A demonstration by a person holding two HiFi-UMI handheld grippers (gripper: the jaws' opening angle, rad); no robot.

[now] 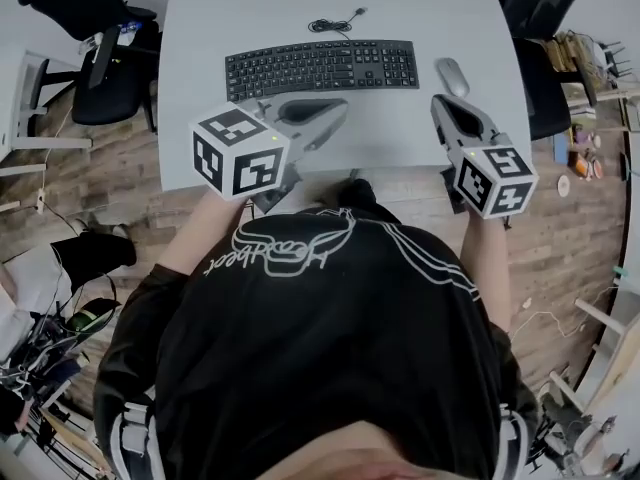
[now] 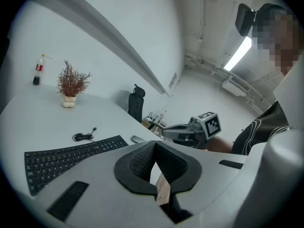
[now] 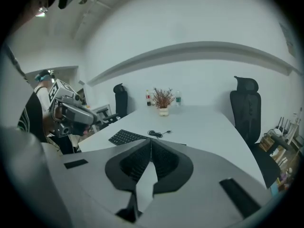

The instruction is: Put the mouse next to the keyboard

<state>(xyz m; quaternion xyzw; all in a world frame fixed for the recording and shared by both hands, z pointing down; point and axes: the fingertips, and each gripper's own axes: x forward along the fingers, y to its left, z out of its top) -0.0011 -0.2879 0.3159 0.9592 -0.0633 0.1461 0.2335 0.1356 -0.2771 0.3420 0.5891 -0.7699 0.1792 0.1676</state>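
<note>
1. Grey mouse lies on the white surface just beside the right end of the black keyboard, apart from it, its long axis running from near edge to far edge.
2. The right gripper, jaws pressed together on nothing, hovers at the near edge; the mouse lies just beyond its tips.
3. The left gripper, likewise closed and empty, sits farther off, before the keyboard's middle.

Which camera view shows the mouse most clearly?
The head view: the whole mouse lies in sight from above, right of the keyboard. The left gripper view shows it only small and far; in the right gripper view I cannot find it.
</note>
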